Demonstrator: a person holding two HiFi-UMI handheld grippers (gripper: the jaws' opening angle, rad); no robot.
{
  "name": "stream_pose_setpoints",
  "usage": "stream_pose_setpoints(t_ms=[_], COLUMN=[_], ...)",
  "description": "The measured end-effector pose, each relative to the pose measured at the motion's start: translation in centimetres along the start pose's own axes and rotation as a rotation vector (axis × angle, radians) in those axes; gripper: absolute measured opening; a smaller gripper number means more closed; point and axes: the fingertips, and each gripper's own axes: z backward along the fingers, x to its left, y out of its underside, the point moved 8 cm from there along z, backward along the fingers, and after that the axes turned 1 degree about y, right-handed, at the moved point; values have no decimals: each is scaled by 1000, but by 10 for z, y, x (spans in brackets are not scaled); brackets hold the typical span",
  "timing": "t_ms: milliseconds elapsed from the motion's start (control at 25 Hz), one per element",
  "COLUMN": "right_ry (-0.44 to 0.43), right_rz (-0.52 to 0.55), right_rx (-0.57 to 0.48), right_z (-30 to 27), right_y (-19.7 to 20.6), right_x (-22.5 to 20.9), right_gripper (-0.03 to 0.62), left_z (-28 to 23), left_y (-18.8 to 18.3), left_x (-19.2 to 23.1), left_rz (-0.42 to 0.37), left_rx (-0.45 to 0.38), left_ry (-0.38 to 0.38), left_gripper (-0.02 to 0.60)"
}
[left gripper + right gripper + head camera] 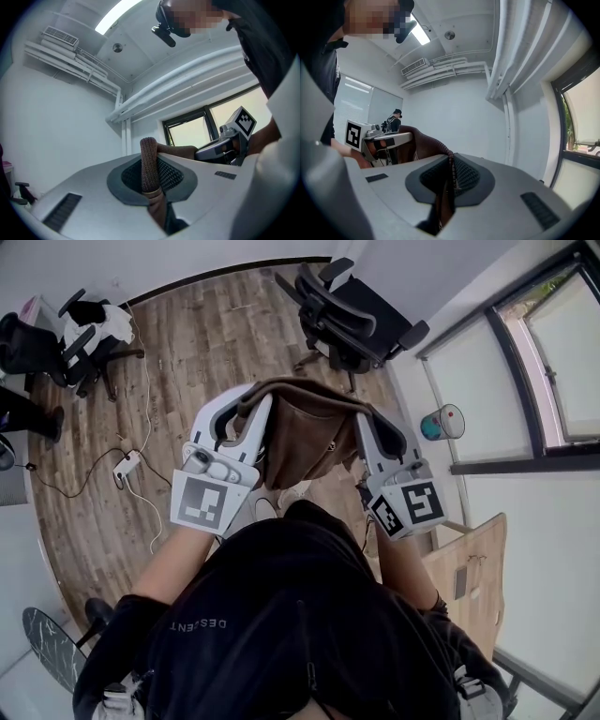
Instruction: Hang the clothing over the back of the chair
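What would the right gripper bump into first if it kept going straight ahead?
Likely the black office chair ahead of the right gripper, which grips the brown garment; depth is hard to judge.

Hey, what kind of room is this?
Most likely an office: a black swivel office chair on wood-plank flooring, a wall-mounted air conditioner up by the ceiling, and a large window.

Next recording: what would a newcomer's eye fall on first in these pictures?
The brown garment fills the middle of the head view, held up in the air between the left gripper and the right gripper, each shut on one edge of it. Beyond it, at the top of that view, a black office chair stands on the wood floor.
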Motion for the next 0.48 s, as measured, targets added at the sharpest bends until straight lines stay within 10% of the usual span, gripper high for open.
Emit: stream_pose_setpoints(t_ms=[480], right_ry=[-44], right_rz=[3], right_rx=[-13], right_z=[-65], right_y=[0], right_x=[-31], right_gripper=[40], left_z=[-45], left_y=[14], left_x=[46], left_rz=[-14], left_rx=[19], left_ry=[-24], left_gripper=[48])
